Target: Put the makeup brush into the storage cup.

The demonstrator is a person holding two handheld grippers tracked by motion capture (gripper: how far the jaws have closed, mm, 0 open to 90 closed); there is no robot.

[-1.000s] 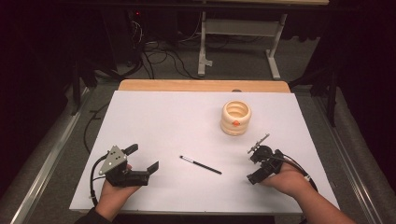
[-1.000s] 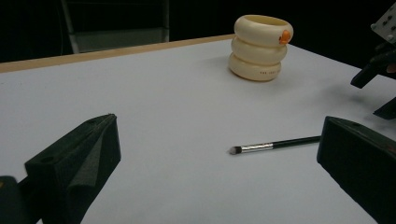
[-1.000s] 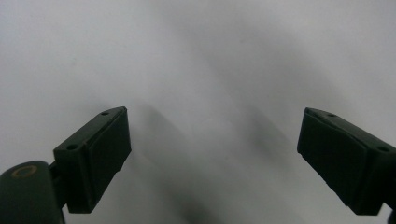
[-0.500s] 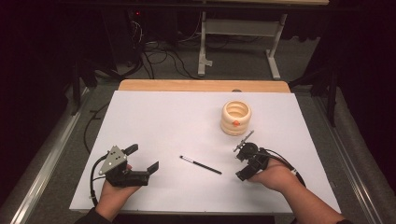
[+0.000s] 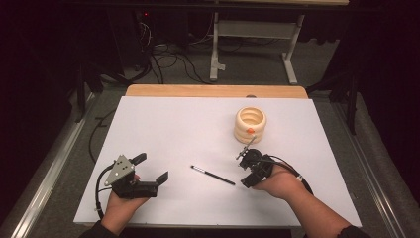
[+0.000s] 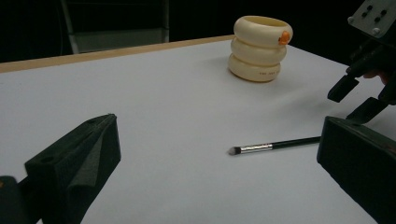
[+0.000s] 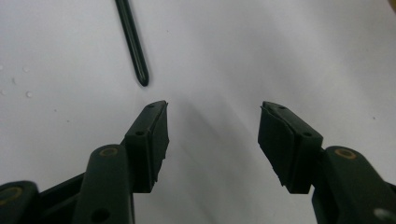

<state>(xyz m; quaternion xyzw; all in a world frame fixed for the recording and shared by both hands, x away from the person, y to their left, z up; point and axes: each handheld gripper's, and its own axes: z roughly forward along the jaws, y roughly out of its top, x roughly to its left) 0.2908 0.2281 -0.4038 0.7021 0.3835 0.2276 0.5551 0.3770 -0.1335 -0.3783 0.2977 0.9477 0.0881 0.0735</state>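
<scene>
Left gripper (image 5: 151, 168): black two-jaw tool held at the near left of the white tabletop (image 5: 173, 129), jaws wide apart with nothing between them, pointing toward the slim black make-up brush with silver ferrule (image 5: 213, 175). The brush lies flat near the table's middle, between the two grippers. Right gripper (image 5: 243, 168): just beside the brush's handle end, jaws have just been closing, apart, nothing between them. Cream-coloured stacked-ring holder with an orange dot (image 5: 250, 124): upright beyond the right gripper.
</scene>
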